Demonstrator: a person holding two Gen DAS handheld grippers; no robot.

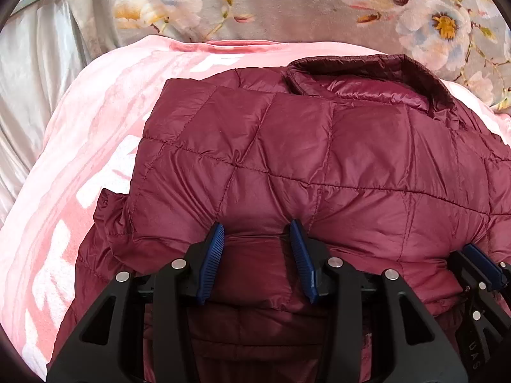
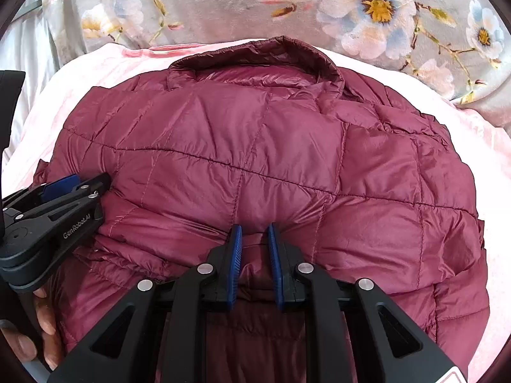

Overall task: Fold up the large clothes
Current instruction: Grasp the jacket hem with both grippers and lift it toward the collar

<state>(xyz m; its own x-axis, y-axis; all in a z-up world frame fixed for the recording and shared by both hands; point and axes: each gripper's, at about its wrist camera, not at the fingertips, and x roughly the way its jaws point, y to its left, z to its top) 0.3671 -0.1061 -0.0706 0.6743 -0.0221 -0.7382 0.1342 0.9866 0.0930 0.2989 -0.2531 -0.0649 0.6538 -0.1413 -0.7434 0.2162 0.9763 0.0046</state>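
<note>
A maroon quilted puffer jacket (image 1: 303, 146) lies folded on a pink blanket (image 1: 80, 146), collar (image 1: 367, 70) at the far side. My left gripper (image 1: 258, 228) has its jaws apart, with a bulge of the jacket's near edge between its blue pads. My right gripper (image 2: 254, 228) has its jaws closer together, pinching a narrow fold of the jacket (image 2: 255, 146) at the near edge. The left gripper also shows in the right wrist view (image 2: 76, 182), at the jacket's left edge. The right gripper shows at the right edge of the left wrist view (image 1: 479, 261).
The pink blanket (image 2: 498, 172) lies over a grey floral bedspread (image 1: 287, 3) that runs along the far side. Pale silvery fabric (image 1: 28, 79) is at the far left. A hand (image 2: 41, 328) holds the left gripper's handle.
</note>
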